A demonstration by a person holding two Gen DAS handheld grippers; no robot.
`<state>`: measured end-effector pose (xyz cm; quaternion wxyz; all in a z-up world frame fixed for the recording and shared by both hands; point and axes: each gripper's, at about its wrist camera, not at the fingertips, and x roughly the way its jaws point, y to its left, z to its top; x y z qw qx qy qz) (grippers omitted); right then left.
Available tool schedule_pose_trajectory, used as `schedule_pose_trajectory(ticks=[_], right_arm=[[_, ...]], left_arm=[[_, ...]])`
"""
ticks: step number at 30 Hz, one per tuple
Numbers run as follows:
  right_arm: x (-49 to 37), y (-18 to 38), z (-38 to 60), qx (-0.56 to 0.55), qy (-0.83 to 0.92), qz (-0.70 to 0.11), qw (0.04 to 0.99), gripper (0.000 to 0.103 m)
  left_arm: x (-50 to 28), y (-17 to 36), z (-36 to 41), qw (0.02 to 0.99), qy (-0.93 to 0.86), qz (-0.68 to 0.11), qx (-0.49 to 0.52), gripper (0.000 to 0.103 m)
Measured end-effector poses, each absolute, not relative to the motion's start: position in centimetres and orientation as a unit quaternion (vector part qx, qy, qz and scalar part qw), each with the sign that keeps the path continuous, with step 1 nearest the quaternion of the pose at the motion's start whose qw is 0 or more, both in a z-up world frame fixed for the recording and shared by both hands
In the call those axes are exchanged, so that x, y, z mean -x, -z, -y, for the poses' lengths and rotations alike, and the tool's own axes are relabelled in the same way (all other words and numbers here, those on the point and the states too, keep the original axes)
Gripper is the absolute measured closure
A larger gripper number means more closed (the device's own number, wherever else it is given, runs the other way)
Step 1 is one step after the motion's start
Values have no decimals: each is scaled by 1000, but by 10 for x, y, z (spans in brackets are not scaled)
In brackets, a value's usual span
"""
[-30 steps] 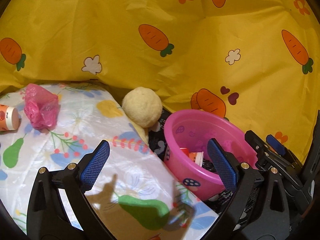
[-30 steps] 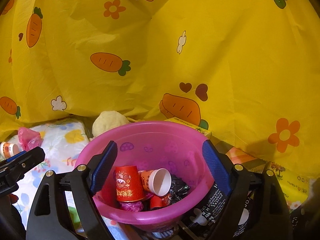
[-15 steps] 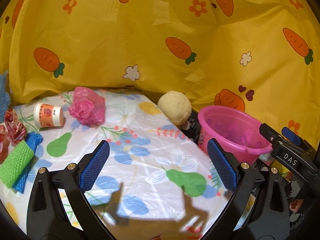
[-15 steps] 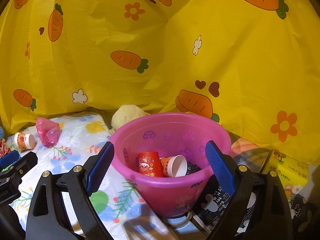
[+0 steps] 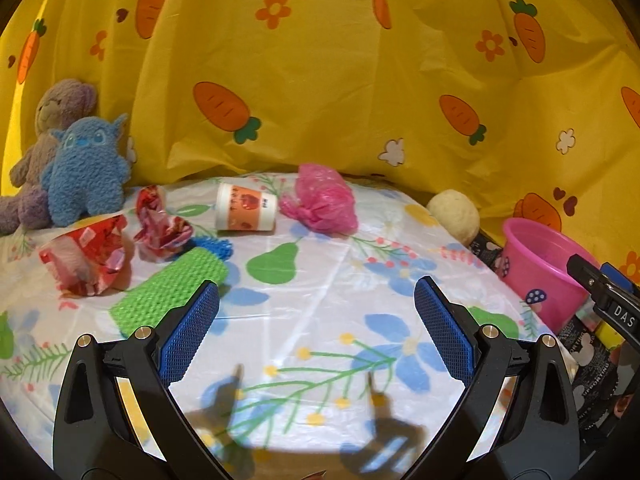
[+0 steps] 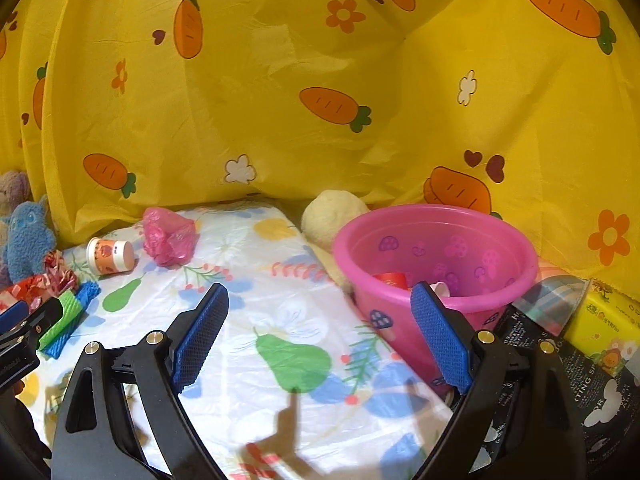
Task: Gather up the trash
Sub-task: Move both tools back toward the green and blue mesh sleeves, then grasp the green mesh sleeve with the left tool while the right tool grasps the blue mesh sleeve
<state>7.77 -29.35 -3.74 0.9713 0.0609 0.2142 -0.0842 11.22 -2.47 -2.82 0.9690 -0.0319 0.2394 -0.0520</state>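
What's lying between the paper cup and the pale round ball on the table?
The crumpled pink plastic bag lies between the paper cup and the ball; both views show it.

yellow backdrop sheet (image 5: 320,92) printed with orange carrots, flowers and hearts. white tablecloth (image 5: 320,312) with green pears and blue flowers. pink bucket (image 6: 436,252) with purple mushrooms. crumpled pink bag (image 5: 322,200). white-and-orange cup (image 5: 245,207). red-and-white wrappers (image 5: 86,260). green mesh roll (image 5: 170,292). blue plush toy (image 5: 86,172).

Left claw (image 5: 316,320) agape above floral tablecloth (image 5: 320,312), paper cup (image 5: 245,207) and pink bag (image 5: 320,200) beyond.
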Motion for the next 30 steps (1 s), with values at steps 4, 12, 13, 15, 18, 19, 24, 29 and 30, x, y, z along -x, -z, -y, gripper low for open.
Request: schedule_pose_trajectory(ticks=[4,12,13,15,18,19,24,29,30], right_arm=[[-85,40,260,-57,51,-219,973,14],[-103,46,198,-45,-14,-231,972,14],[-106,46,191,-44,-20,-232,972,14],[-111,47,179,-43,-30,-234,971,14],[-116,49,164,-41,-44,-238,969,14],[-117,50,160,-39,-48,-239,969,14],[-124,52,145,-29,-59,-244,968,14],[-130,53,135,-25,-68,-249,966,14],[-131,54,132,-23,-70,-250,965,14]], left_arm=[[-111,29,-15,970,12,-241,42,7],[-115,32,-71,968,-15,-249,28,7],[-118,33,-76,967,-14,-253,27,7],[-125,36,-83,965,-17,-262,28,7],[-138,43,-92,959,-11,-282,37,7],[-143,47,-93,956,-6,-291,39,7],[-168,63,-91,942,4,-335,17,7],[-184,72,-90,929,14,-369,14,19],[-187,74,-92,926,16,-377,17,28]])
